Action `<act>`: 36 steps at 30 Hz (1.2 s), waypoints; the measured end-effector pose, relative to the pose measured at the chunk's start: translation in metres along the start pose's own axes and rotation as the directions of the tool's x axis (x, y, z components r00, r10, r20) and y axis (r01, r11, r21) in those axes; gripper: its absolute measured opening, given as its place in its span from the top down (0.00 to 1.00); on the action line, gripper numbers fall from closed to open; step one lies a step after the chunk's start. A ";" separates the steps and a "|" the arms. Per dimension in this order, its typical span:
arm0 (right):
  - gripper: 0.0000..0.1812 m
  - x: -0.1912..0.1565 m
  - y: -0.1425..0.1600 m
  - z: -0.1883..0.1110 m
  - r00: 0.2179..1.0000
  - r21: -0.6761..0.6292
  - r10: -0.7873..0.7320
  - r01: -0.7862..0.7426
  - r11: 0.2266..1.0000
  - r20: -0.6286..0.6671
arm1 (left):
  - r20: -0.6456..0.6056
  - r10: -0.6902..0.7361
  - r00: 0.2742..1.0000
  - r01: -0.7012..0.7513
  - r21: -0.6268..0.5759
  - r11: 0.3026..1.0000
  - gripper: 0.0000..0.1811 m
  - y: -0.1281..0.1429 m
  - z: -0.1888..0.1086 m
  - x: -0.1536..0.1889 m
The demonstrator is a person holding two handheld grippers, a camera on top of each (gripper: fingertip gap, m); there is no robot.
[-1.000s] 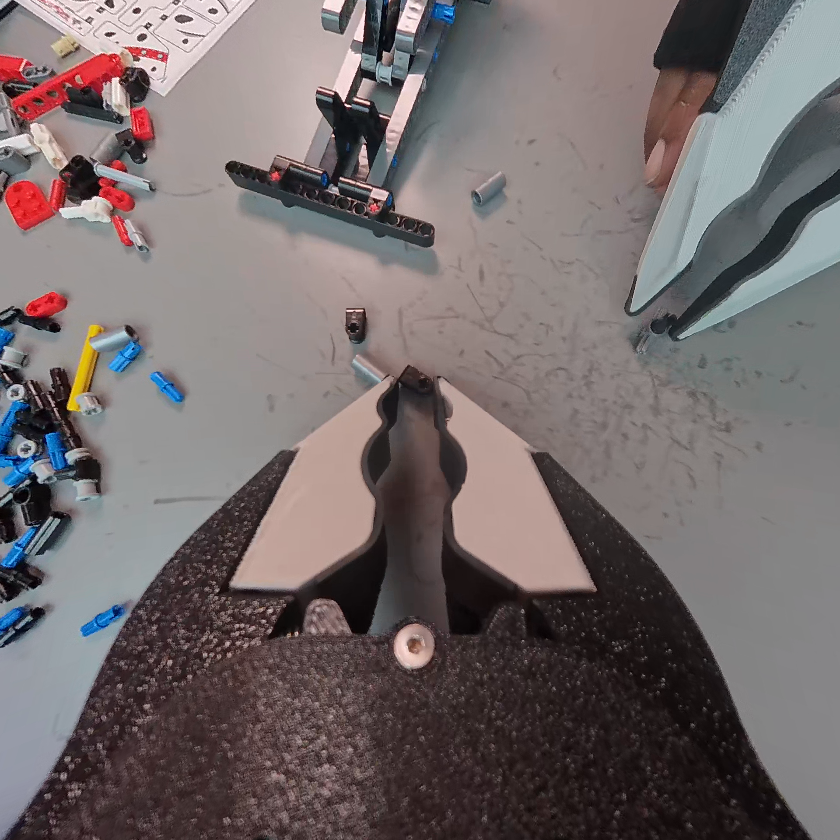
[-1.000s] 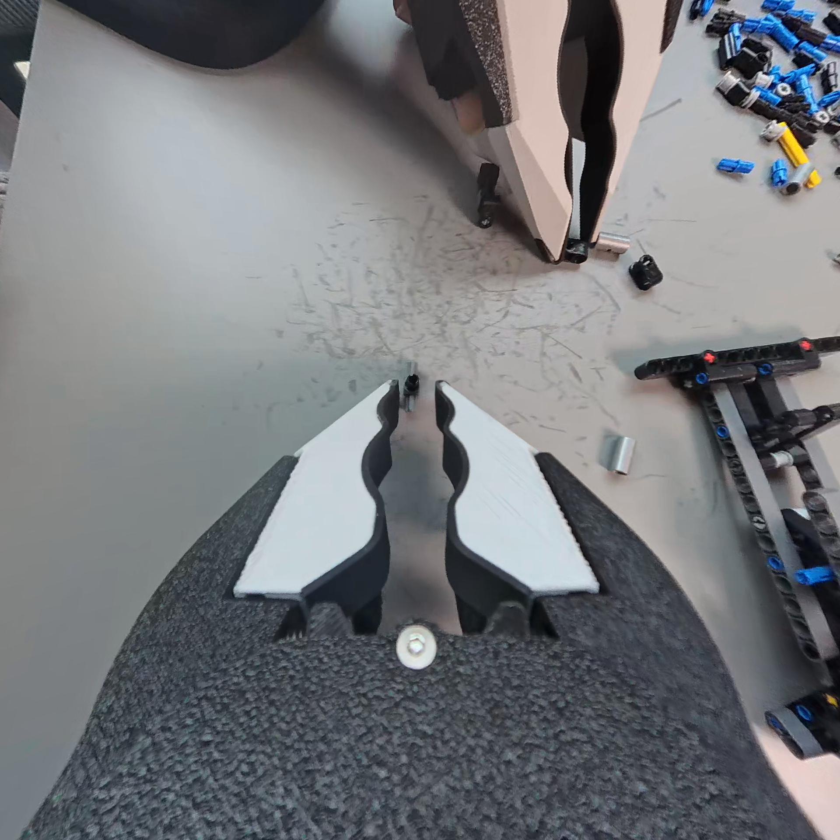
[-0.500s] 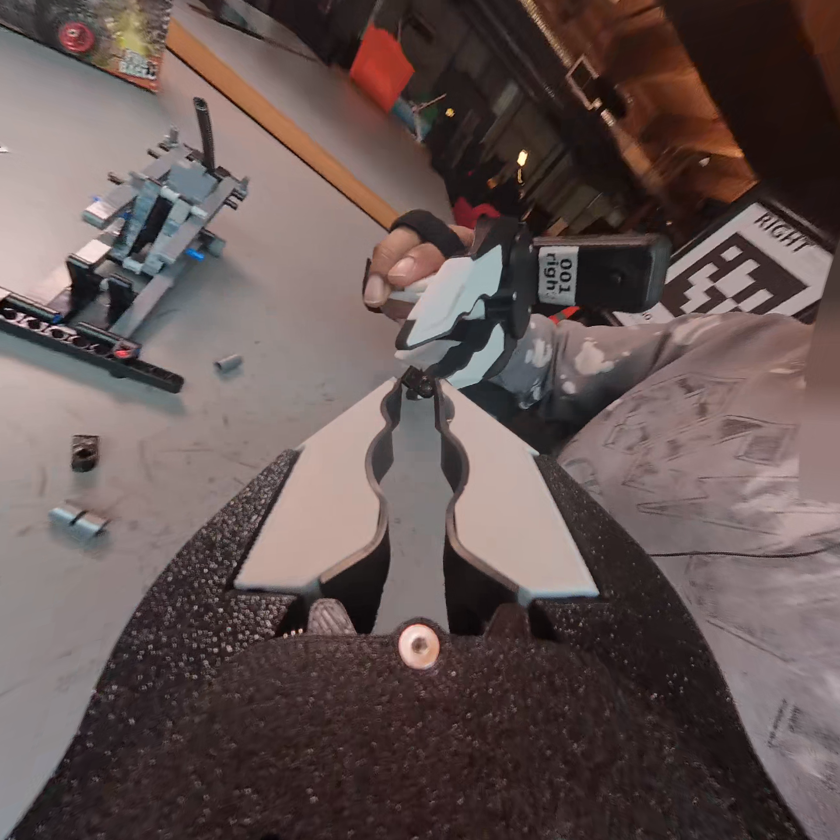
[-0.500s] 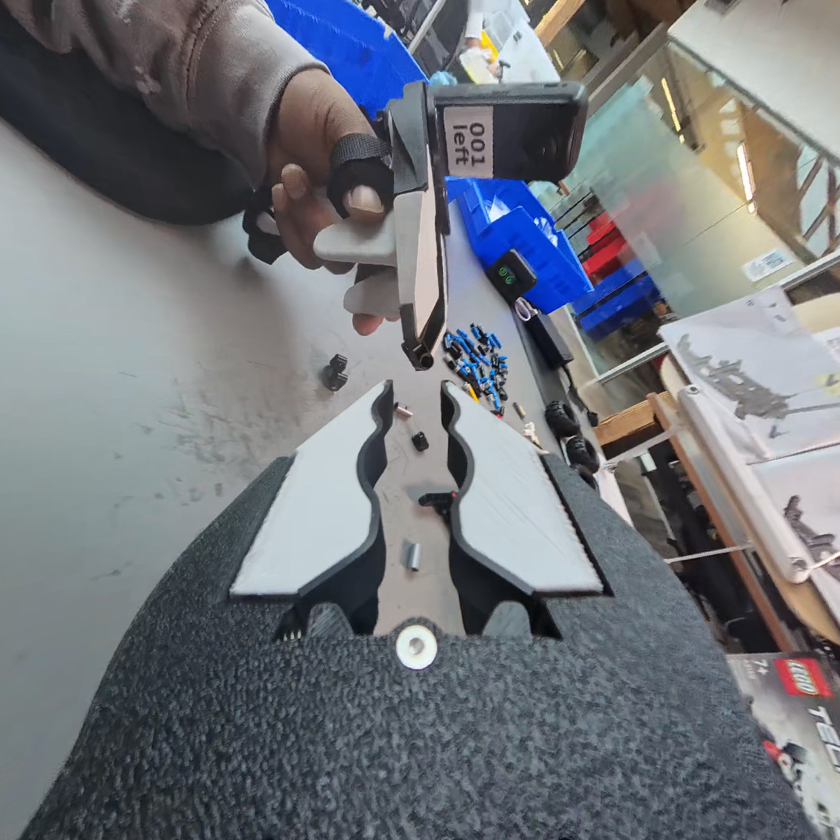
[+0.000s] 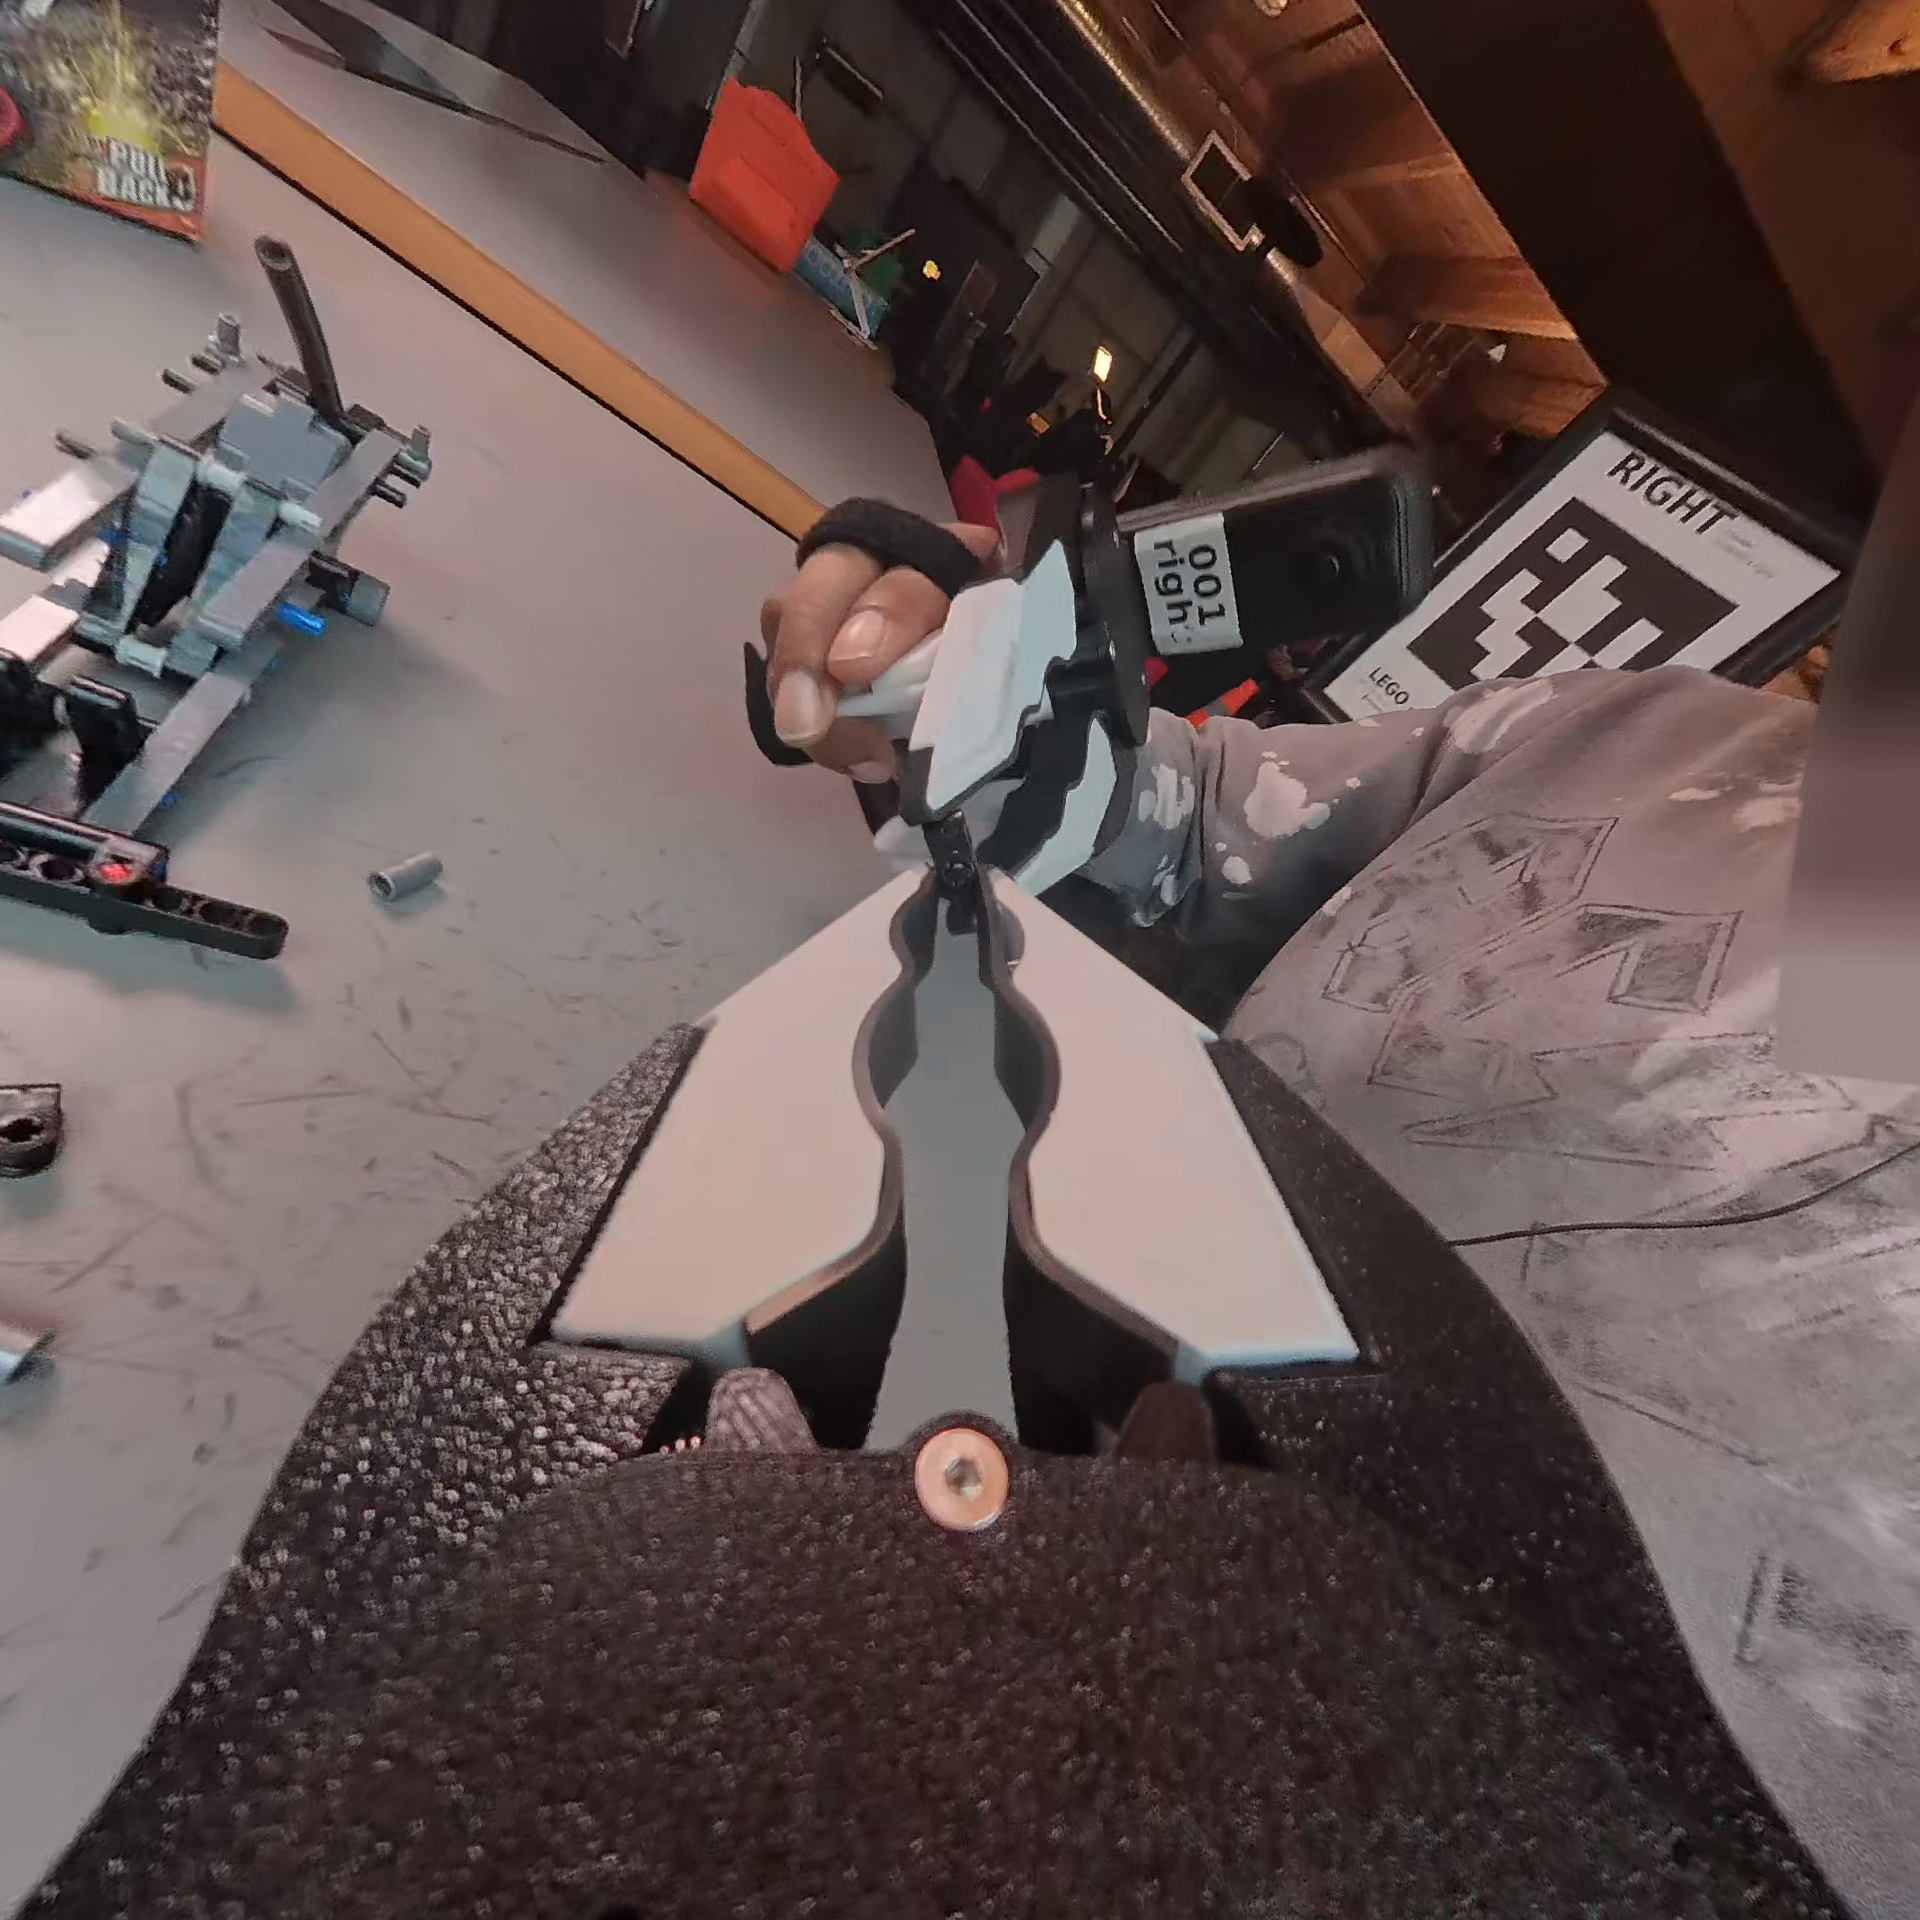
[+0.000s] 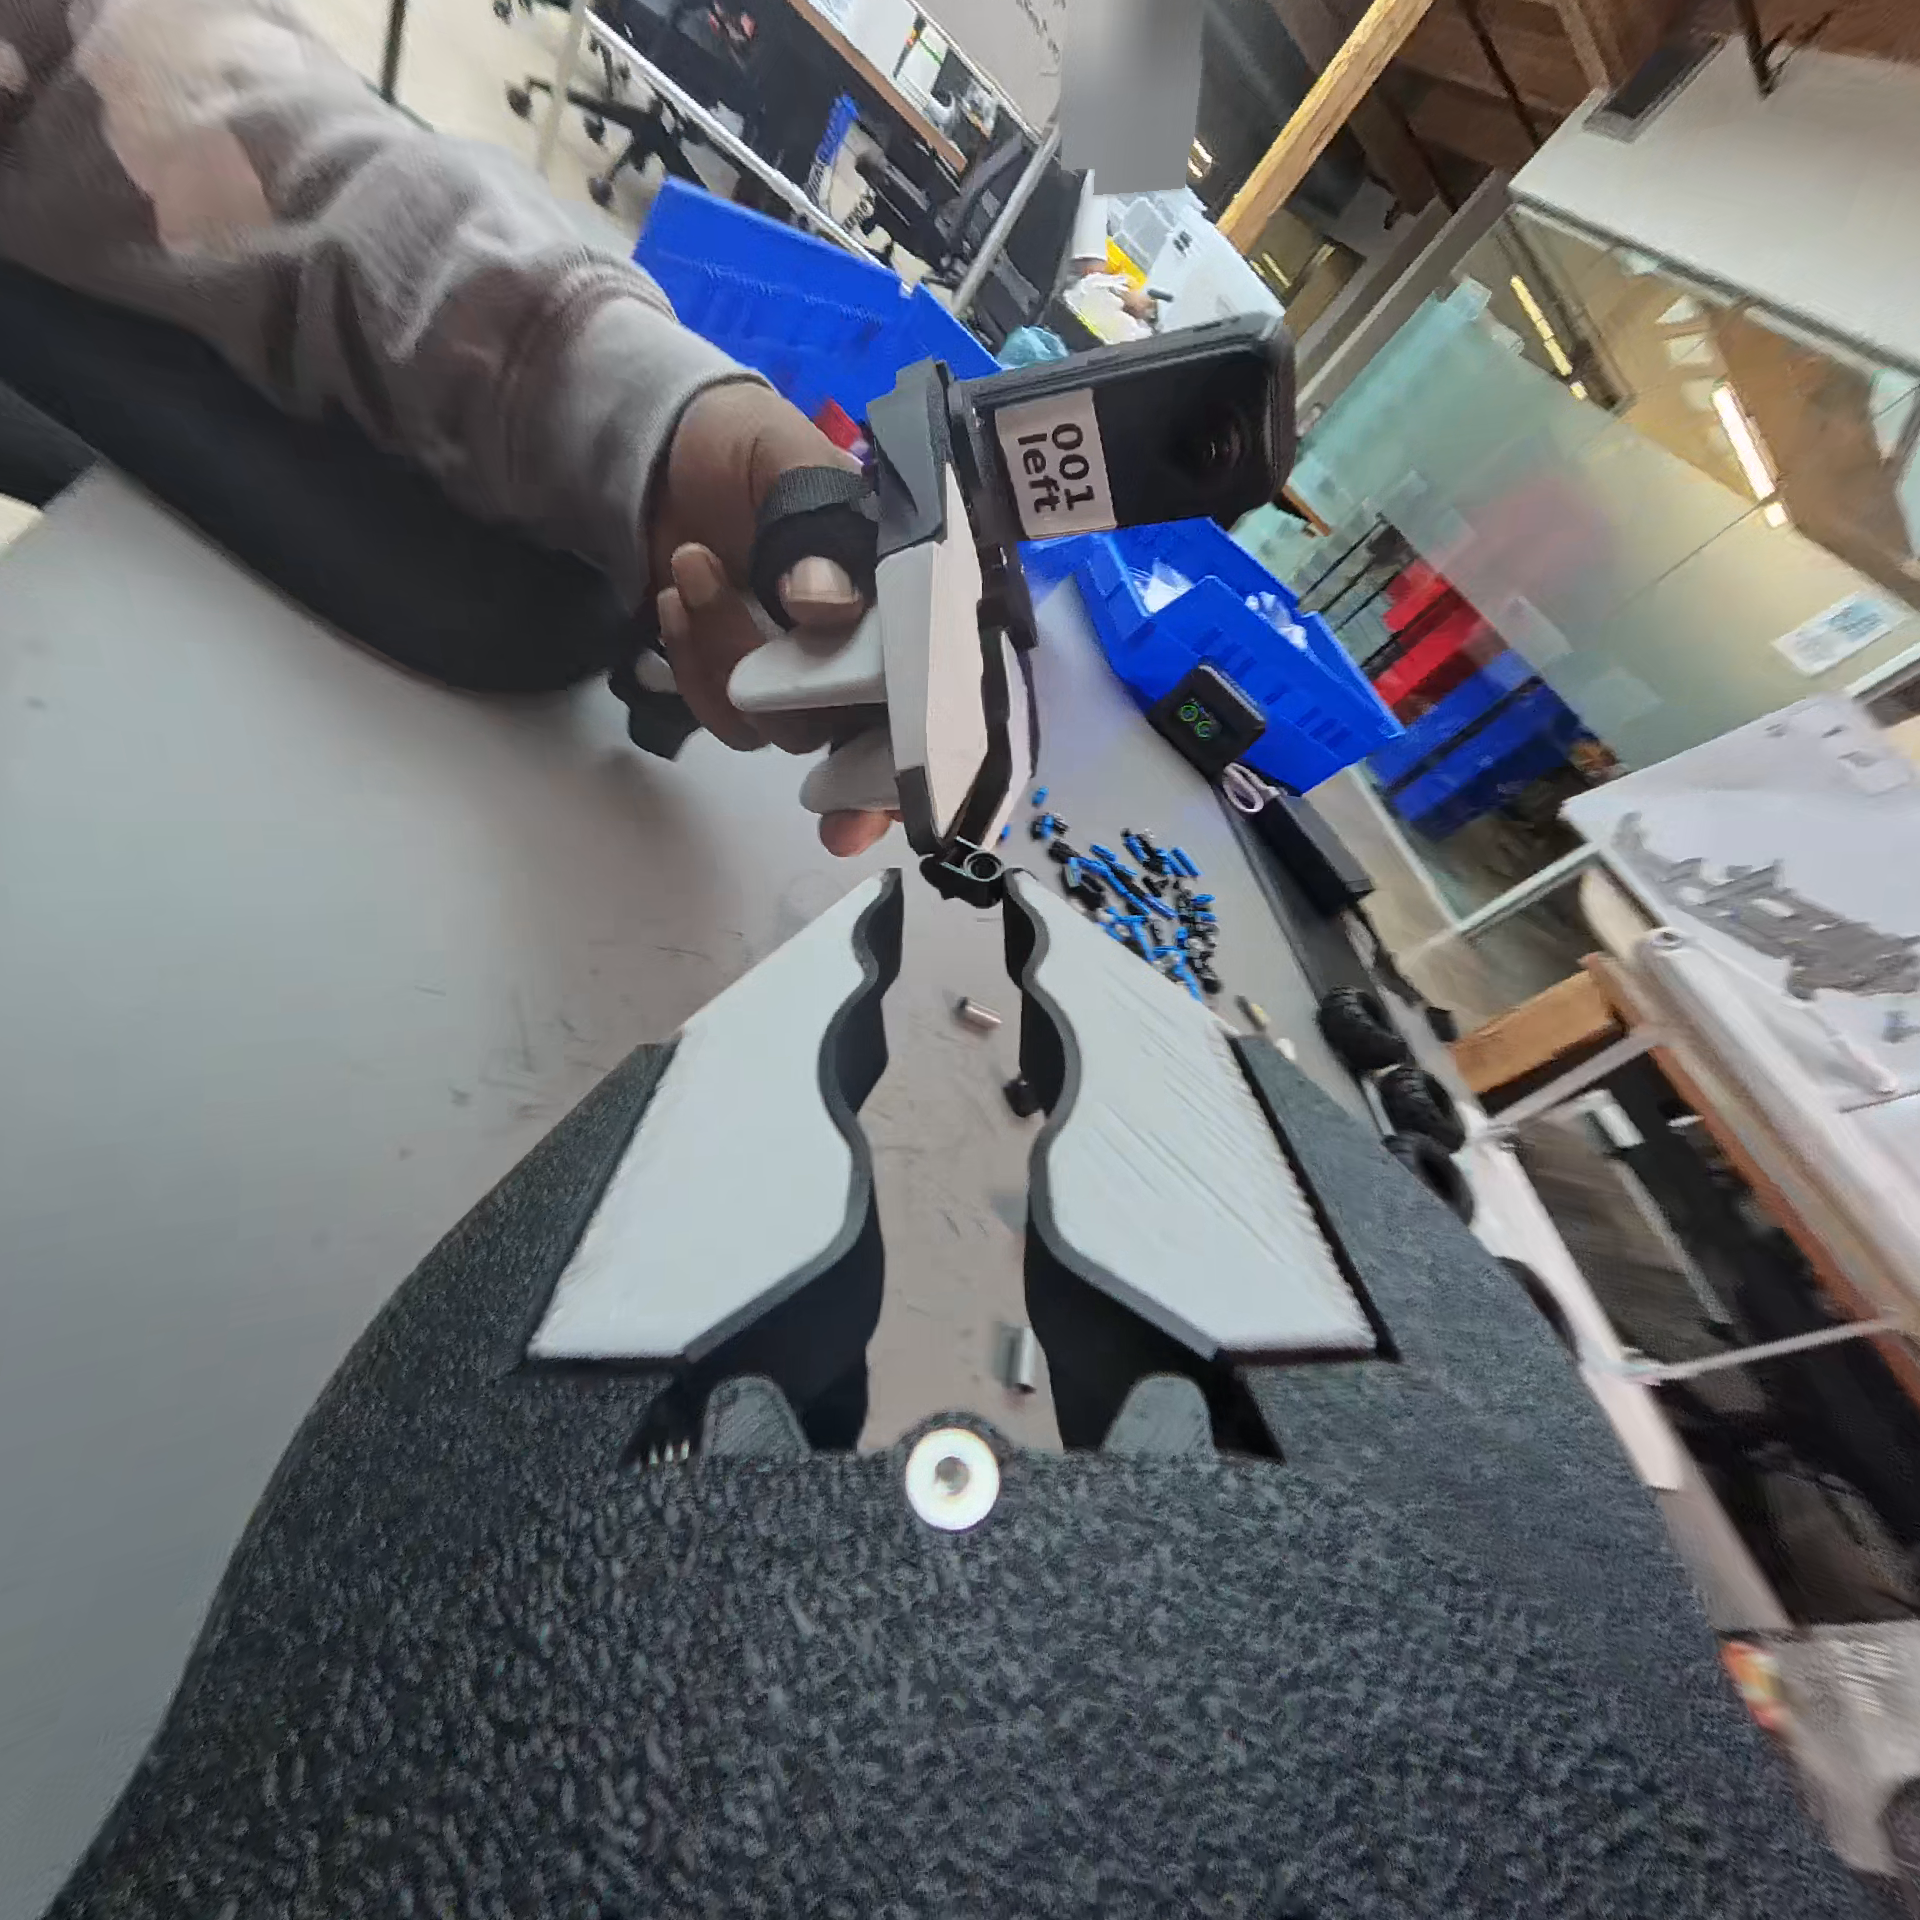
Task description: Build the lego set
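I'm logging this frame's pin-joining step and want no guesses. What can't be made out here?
- Whether the right gripper clamps the black piece: right wrist view, fingertips and the left gripper crowd it.
- The piece's shape: too small, both views.
- Chassis front: left wrist view, cut by the left edge.
- Blue pins: too small to count.

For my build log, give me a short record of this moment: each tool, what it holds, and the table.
left tool: shut on small black block
right tool: shut on black peg
contact: peg meets block, held above the table
model: half built, on the table, untouched
loose parts: blue and black pile on the table
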State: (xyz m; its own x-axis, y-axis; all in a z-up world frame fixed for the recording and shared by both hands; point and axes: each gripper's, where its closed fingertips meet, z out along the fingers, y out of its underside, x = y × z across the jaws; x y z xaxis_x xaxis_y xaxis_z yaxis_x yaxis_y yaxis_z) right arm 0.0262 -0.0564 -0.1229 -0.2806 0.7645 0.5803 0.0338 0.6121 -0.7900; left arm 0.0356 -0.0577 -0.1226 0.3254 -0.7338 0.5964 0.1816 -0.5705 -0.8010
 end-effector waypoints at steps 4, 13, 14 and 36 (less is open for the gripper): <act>0.88 -0.001 -0.012 -0.009 0.924 0.100 0.344 -0.363 0.926 0.167 | 0.079 0.232 0.970 -0.231 -0.021 0.973 0.96 -0.002 0.001 0.005; 0.94 0.001 -0.025 -0.017 0.770 0.151 0.548 -0.615 0.774 0.327 | 0.203 0.541 0.816 -0.545 -0.043 0.838 0.96 -0.010 0.007 0.020; 0.96 0.003 -0.025 -0.017 0.768 0.159 0.551 -0.619 0.769 0.328 | 0.216 0.552 0.805 -0.555 -0.053 0.830 0.96 -0.010 0.007 0.019; 0.96 -0.002 -0.028 -0.020 0.817 0.165 0.485 -0.550 0.819 0.312 | 0.242 0.589 0.771 -0.597 -0.047 0.801 0.96 -0.007 0.010 0.024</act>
State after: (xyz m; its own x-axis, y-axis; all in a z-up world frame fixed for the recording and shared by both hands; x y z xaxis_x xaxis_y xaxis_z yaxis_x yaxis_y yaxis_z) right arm 0.0449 -0.0710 -0.0974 -0.5122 0.8584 0.0286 0.0240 0.0476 -0.9986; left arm 0.0515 -0.0677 -0.1033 0.5823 -0.8126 -0.0249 -0.0922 -0.0356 -0.9951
